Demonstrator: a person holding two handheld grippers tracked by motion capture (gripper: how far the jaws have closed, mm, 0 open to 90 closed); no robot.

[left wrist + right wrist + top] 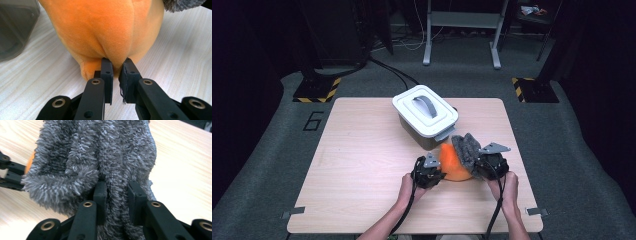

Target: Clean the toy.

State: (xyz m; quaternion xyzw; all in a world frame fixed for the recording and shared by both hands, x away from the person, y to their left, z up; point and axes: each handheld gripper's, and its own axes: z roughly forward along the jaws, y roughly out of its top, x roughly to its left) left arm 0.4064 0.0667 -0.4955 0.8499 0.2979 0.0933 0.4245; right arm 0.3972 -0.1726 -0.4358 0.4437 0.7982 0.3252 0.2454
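An orange plush toy (452, 164) with a shaggy grey part (464, 149) rests on the wooden table (362, 165) near its front right. My left gripper (439, 173) comes at it from the left. In the left gripper view the jaws (117, 66) pinch a fold of the orange fabric (105, 30) low on the toy. My right gripper (476, 167) is on the toy's right side. Its jaws (117, 190) are shut on a strip of the grey fuzz (100, 152), which hides most of the orange body.
A grey plastic box with a white lid and grey handle (425, 115) stands just behind the toy, its dark wall (12, 30) close on the left in the left gripper view. Bare tabletop spreads to the left and front. Floor stands and cables lie beyond the table.
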